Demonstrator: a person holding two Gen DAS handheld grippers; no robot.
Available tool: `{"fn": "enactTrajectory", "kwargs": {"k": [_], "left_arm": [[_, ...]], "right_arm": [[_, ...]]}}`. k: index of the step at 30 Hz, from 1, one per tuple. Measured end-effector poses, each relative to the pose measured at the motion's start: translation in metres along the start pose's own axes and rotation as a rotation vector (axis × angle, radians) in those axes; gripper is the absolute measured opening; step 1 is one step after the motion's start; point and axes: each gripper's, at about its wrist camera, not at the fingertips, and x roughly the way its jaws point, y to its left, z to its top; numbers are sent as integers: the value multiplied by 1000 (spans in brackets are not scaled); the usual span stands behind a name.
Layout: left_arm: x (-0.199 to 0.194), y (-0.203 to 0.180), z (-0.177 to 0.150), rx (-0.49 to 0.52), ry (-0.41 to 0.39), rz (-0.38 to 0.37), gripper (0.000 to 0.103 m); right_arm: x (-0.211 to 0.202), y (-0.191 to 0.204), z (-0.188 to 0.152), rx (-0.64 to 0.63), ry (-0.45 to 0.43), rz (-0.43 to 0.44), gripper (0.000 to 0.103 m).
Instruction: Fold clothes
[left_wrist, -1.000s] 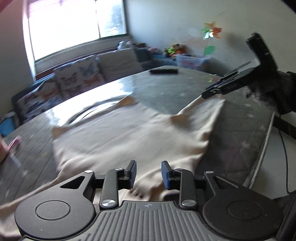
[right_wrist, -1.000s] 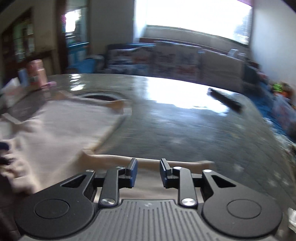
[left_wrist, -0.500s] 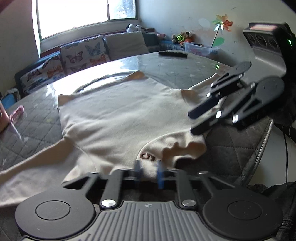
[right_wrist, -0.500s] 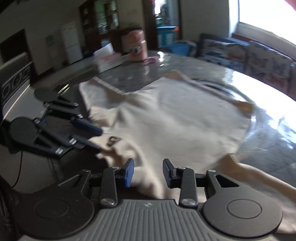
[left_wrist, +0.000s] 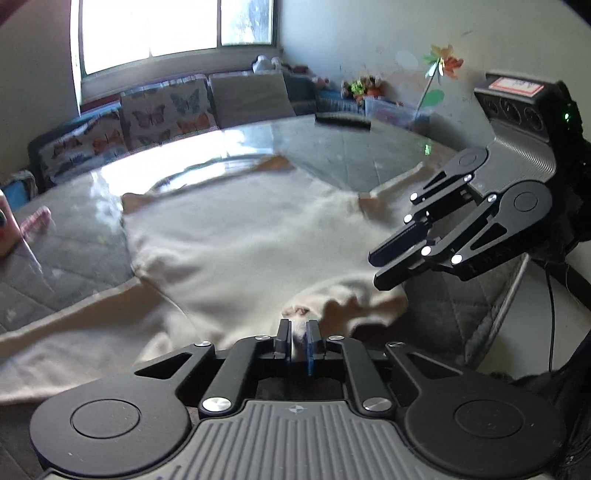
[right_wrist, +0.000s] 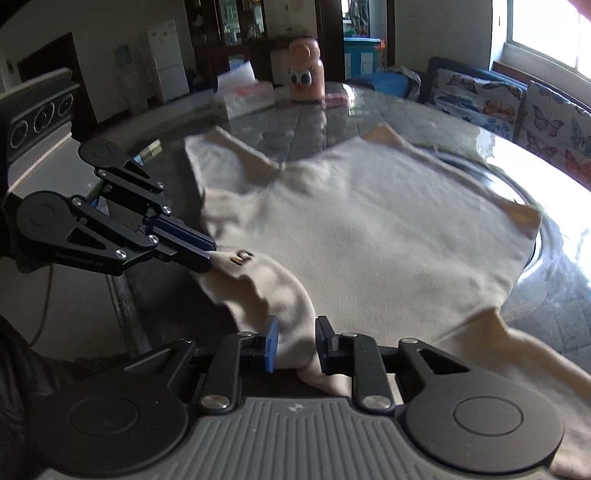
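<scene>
The only writing you can make out is a small brown mark on the cream garment, near its neck edge — it looks like a "5" or a "G", and you cannot tell which. A red-bordered label sits on top of the right device's body, its text too blurred to read.

A whitish box stands at the far side of the tabletop beside a pink bottle with cartoon eyes; what the box holds is unclear.

The garment lies spread flat on the tabletop, hem toward the far side, one sleeve trailing off toward each side, neck edge bunched at the near rim.

Your left hand-held gripper points downward at the near edge, its blue pads pressed together on a fold of the neckline beside the brown mark. Your right hand-held gripper also tilts down over the near rim; its jaws are closing, with a ridge of the cream cloth lying between them — the left pad against the cloth, the right pad with a small gap showing. The two sit close, just beside each other along the collar.
</scene>
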Motion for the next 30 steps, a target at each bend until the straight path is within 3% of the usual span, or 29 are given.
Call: {"fn": "enactTrajectory", "kwargs": {"k": [5,10,15,20,27,30], "left_arm": [[3,26,9,-91,-36,82,10],[27,54,-5,-193,32,154,10],[24,65,-13,-212,64,184,12],[29,67,10,-213,16,182,12],[74,80,38,-278,0,191,12],[82,92,35,-303,23,239,12]], "right_arm": [[3,-9,17,33,-61,-4,22],[28,-17,18,83,-46,-4,22],[40,-7,10,47,-6,15,22],[33,-13,17,56,-34,1,28],[36,-43,21,153,-61,-94,32],[37,-58,18,189,-69,-150,33]]}}
